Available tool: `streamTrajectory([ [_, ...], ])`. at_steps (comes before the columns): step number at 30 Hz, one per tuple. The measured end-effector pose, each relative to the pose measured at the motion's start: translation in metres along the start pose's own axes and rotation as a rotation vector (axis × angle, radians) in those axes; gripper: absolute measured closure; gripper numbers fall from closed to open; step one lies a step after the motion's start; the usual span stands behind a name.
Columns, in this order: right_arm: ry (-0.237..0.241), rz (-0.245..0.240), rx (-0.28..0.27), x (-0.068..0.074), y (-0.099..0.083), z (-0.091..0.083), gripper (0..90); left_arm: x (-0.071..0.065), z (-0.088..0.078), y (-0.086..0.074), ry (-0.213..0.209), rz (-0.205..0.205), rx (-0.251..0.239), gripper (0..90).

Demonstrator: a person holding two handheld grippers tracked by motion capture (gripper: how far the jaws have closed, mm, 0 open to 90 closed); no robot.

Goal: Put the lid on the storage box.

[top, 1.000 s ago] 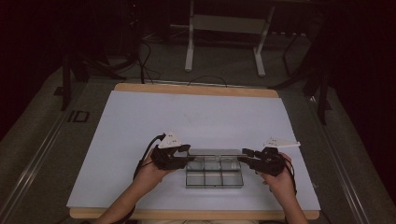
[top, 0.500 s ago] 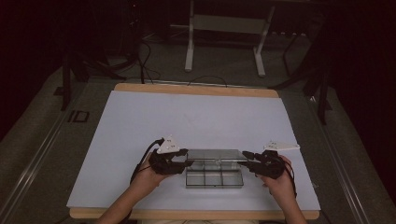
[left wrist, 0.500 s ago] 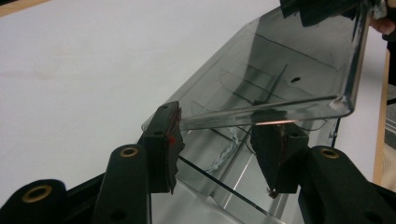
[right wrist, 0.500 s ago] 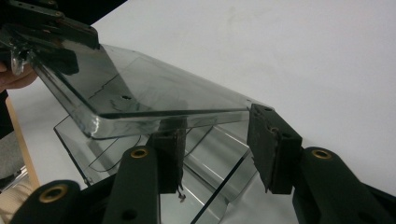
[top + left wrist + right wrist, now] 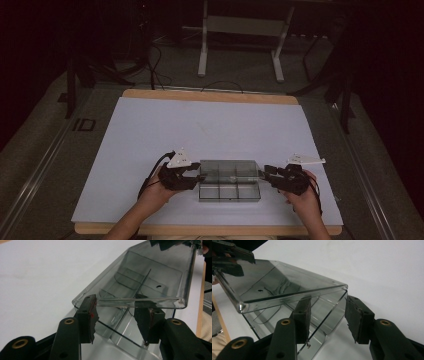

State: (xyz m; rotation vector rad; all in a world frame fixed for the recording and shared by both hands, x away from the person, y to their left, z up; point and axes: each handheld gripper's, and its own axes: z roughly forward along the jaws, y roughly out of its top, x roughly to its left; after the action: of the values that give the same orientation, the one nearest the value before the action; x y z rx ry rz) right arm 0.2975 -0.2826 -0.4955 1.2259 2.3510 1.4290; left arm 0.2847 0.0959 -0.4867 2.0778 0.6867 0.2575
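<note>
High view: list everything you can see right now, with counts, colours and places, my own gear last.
box: 1, clear smoky plastic with compartments, near table edge, lid raised
sheet: 1, white, covering the tabletop
table: 1, wooden edge showing
stand: 1, white, on the floor beyond the table
left gripper: 1, black, at the box's left end
right gripper: 1, black, at the box's right end
hands: 2, holding the grippers

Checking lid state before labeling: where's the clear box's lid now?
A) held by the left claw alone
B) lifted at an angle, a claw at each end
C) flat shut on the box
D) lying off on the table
B: the lid tilts up above the divided box, with the left claw and right claw at opposite ends.
</note>
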Motion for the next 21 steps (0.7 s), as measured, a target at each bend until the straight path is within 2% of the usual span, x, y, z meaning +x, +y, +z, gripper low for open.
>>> streamTrajectory([
  [6, 0.003, 0.005, 0.006, 0.000, -0.003, 0.001, 55.9, 0.004, -0.001, -0.006, -0.007, -0.028, 0.008, 52.9],
  [10, 0.001, 0.006, 0.012, 0.000, -0.004, 0.001, 56.0, 0.005, -0.001, -0.011, -0.021, -0.061, 0.011, 52.8],
  [21, -0.006, 0.004, 0.028, 0.002, -0.009, 0.003, 56.0, 0.008, 0.001, -0.016, -0.024, -0.086, 0.030, 50.6],
])
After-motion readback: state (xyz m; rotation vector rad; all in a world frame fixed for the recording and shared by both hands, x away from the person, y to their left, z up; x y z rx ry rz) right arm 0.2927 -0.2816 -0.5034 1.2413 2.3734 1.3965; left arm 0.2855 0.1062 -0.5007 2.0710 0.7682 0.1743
